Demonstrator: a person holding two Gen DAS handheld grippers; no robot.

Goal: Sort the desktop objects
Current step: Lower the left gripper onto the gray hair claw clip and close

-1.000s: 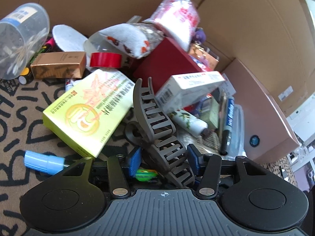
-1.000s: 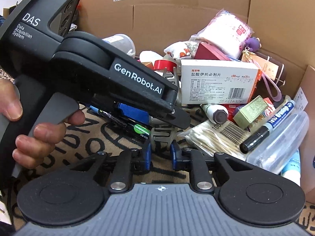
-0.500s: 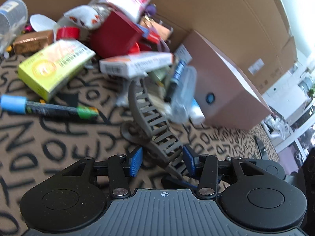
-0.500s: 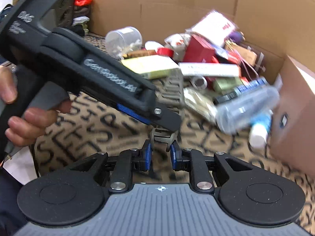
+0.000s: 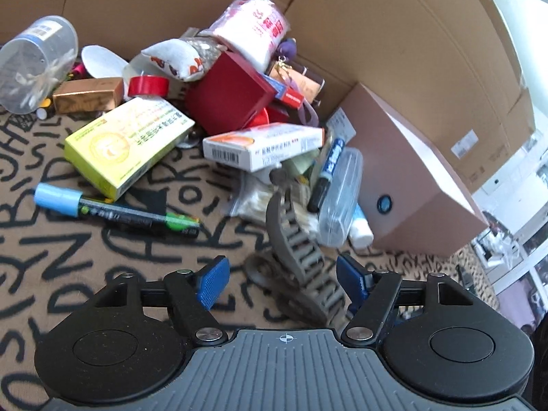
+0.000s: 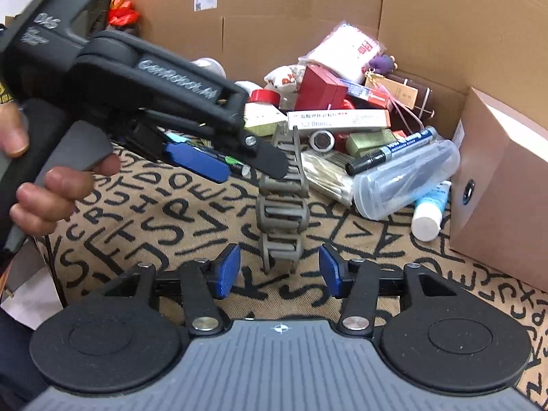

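Both sets of jaws are spread wide, and neither is pinching anything. Your left gripper (image 5: 282, 282) has the grey hair claw clip (image 5: 298, 250) sitting between its blue pads, with daylight on both sides. From your right gripper (image 6: 279, 270) the same clip (image 6: 282, 202) stands on the patterned desk cover (image 6: 164, 212), just ahead of the open pads and touching neither.

Your left hand (image 6: 51, 185) is wrapped round the handle of the other gripper, fingers on the grey trigger, and that tool's nose reaches in beside the top of the clip.

Behind the clip lies the pile: a yellow-green box (image 5: 126, 144), a white medicine box (image 5: 263, 145), a red box (image 5: 229, 97), a clear plastic case (image 5: 340, 198) with a black marker (image 5: 325, 174) lying on it. A blue-capped pen (image 5: 113, 210) lies apart to the left on the cover. A brown carton (image 5: 407, 178) stands to the right, cardboard walls behind everything.
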